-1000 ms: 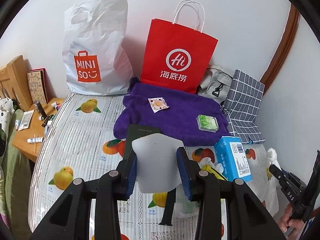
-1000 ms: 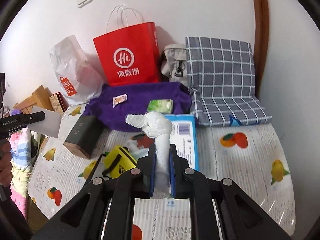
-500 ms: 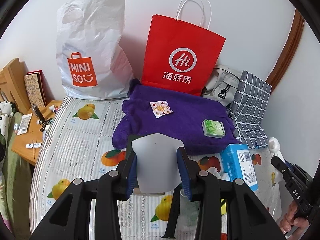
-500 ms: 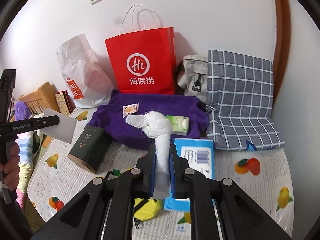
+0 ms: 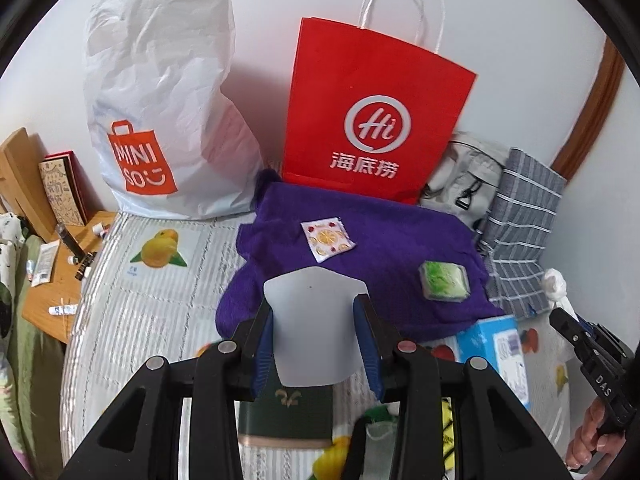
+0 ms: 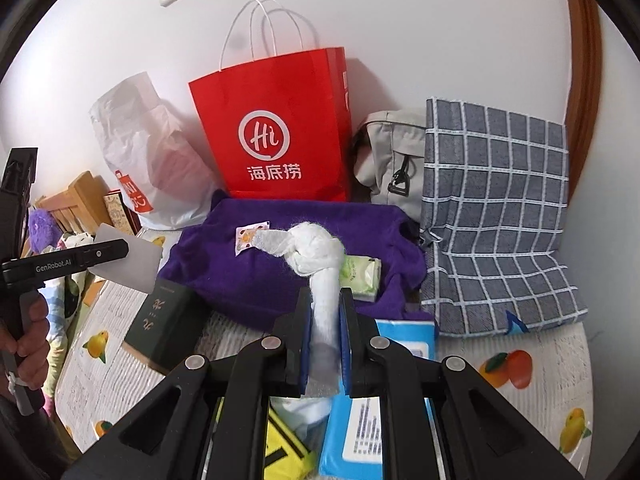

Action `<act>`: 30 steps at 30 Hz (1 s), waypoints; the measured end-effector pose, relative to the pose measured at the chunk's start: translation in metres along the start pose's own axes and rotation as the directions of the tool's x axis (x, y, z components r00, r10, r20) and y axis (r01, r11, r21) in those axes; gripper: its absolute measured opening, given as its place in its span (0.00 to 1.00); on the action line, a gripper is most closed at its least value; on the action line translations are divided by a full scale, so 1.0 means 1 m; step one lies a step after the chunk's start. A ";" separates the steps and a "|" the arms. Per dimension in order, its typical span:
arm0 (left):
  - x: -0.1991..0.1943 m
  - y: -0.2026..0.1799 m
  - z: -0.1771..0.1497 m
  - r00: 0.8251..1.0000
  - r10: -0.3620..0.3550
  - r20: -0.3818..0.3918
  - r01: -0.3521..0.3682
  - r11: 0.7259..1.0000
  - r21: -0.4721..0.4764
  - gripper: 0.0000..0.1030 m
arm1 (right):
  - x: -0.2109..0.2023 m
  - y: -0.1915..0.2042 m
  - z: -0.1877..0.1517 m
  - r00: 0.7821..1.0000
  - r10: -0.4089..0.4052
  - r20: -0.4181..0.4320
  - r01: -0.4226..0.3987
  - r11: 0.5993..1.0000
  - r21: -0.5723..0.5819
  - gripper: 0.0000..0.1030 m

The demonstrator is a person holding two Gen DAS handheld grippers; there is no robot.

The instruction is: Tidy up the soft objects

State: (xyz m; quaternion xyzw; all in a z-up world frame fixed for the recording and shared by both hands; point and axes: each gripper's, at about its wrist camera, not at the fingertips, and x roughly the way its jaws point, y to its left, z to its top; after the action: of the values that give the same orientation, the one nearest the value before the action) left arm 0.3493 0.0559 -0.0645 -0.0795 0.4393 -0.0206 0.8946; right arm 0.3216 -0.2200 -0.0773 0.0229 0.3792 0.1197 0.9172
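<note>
My left gripper (image 5: 314, 308) is shut on a pale grey flat pad (image 5: 316, 344), held over the near edge of a purple towel (image 5: 380, 256). On the towel lie a fruit-print sachet (image 5: 328, 238) and a green tissue pack (image 5: 444, 280). In the right wrist view my right gripper (image 6: 326, 300) is shut on a white knotted cloth (image 6: 316, 252) that sticks up above the towel (image 6: 224, 264), close to the tissue pack (image 6: 360, 276). The left gripper (image 6: 80, 260) and its pad (image 6: 132, 260) show at that view's left edge, held by a hand.
A red paper bag (image 5: 376, 120) and a white Miniso bag (image 5: 160, 112) stand against the wall. A grey backpack (image 6: 392, 152) and a checked pillow (image 6: 496, 216) lie at the right. On the fruit-print bedsheet are a dark green box (image 6: 160, 324), a blue wipes pack (image 6: 380, 420) and a yellow item (image 6: 288, 452). A wooden bedside table (image 5: 52, 280) stands at the left.
Both grippers have moved forward towards the towel and the bags, still holding the pad and the cloth. The dark box now lies under the left gripper.
</note>
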 end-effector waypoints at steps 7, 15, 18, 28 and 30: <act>0.030 -0.003 0.017 1.000 -0.008 -0.028 0.008 1.000 -0.001 0.35 | 0.032 -0.008 0.022 0.999 0.026 -0.019 -0.025 1.000 0.010 0.12; 0.066 -0.014 0.037 0.999 0.010 -0.049 -0.009 1.000 0.007 0.36 | 0.077 -0.016 0.045 0.996 0.066 -0.057 -0.064 0.997 0.041 0.12; 0.078 -0.018 0.040 0.998 0.003 -0.059 -0.001 1.000 0.022 0.36 | 0.091 -0.016 0.053 0.996 0.054 -0.068 -0.052 0.998 0.034 0.12; 0.115 -0.016 0.044 0.992 -0.025 -0.121 0.030 0.999 0.034 0.36 | 0.142 -0.026 0.070 0.993 0.021 -0.115 -0.020 1.000 0.008 0.12; 0.113 -0.015 0.044 0.993 -0.044 -0.105 0.048 0.998 0.035 0.36 | 0.154 -0.031 0.067 0.991 0.015 -0.134 -0.013 1.000 0.013 0.12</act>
State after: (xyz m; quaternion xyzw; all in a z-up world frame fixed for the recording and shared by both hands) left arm 0.4543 0.0342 -0.1240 -0.0715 0.4830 -0.0537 0.8710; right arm 0.4799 -0.2101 -0.1396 0.0229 0.4406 0.1251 0.8886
